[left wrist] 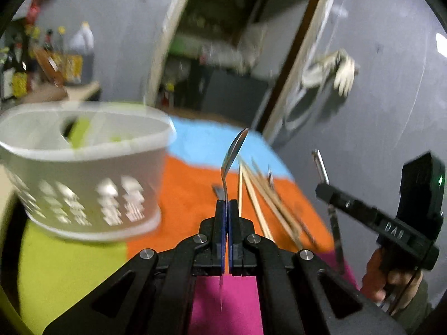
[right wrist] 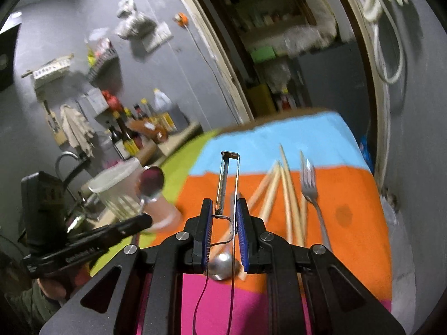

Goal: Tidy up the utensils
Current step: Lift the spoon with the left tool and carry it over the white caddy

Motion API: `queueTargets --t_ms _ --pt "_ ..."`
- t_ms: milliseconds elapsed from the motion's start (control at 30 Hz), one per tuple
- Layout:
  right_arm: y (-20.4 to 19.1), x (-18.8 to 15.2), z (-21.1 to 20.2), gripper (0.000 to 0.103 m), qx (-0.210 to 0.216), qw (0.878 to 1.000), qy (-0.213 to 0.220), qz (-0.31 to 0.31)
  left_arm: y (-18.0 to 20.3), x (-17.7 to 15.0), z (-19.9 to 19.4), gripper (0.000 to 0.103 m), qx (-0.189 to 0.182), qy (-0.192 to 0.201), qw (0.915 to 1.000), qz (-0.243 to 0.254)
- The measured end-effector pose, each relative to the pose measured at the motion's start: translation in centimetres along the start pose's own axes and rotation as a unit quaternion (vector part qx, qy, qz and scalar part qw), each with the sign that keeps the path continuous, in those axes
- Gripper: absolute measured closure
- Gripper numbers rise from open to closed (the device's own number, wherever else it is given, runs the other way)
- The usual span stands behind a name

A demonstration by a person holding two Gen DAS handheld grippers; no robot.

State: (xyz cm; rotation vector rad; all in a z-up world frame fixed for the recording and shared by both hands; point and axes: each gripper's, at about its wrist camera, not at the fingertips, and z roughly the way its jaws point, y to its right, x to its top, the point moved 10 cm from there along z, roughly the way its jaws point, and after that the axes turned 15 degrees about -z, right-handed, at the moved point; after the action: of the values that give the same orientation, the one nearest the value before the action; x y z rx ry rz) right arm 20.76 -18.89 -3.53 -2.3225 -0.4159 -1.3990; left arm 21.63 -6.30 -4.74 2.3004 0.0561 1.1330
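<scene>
My left gripper [left wrist: 226, 204] is shut on the handle of a metal spoon [left wrist: 235, 150], whose bowl points up and away. The right wrist view shows that same spoon [right wrist: 152, 182] and the left gripper [right wrist: 145, 219] at the left. My right gripper [right wrist: 225, 207] is shut on a wire-framed peeler [right wrist: 229, 178], lifted above the cloth; the left wrist view has this gripper [left wrist: 324, 191] and the peeler [left wrist: 320, 164] at the right. A white perforated utensil caddy [left wrist: 83, 173] stands left of the spoon. Wooden chopsticks [right wrist: 282, 192], a fork [right wrist: 308, 185] and a second spoon [right wrist: 223, 262] lie on the cloth.
A cloth in blue, orange, green and magenta [right wrist: 349, 195] covers the table, which ends at a grey wall [right wrist: 413, 167] on the right. Bottles [right wrist: 131, 134] and a tap [right wrist: 67, 159] stand beyond the caddy [right wrist: 117, 189]. An open doorway [left wrist: 223, 55] lies ahead.
</scene>
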Motion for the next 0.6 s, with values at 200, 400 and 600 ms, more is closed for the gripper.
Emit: queueTargets --t_ms 200,400,600 --pt "-3.9 4.3 -0.2 0.088 -0.005 0.995 0.089 -0.047 0.0 4.1 -4.3 0.103 -0.005 0.094 0.9956 0.01" --pt "-8.2 8.9 0.5 0.088 -0.016 0.979 0.184 -0.082 -1.8 9.2 -8.2 0.103 0.003 0.168 0.9858 0.005" --pt "-10.6 12.9 2.9 0.088 -0.007 0.967 0.249 -0.057 -6.1 14.1 -10.8 0.103 0.023 0.231 0.9726 -0.017"
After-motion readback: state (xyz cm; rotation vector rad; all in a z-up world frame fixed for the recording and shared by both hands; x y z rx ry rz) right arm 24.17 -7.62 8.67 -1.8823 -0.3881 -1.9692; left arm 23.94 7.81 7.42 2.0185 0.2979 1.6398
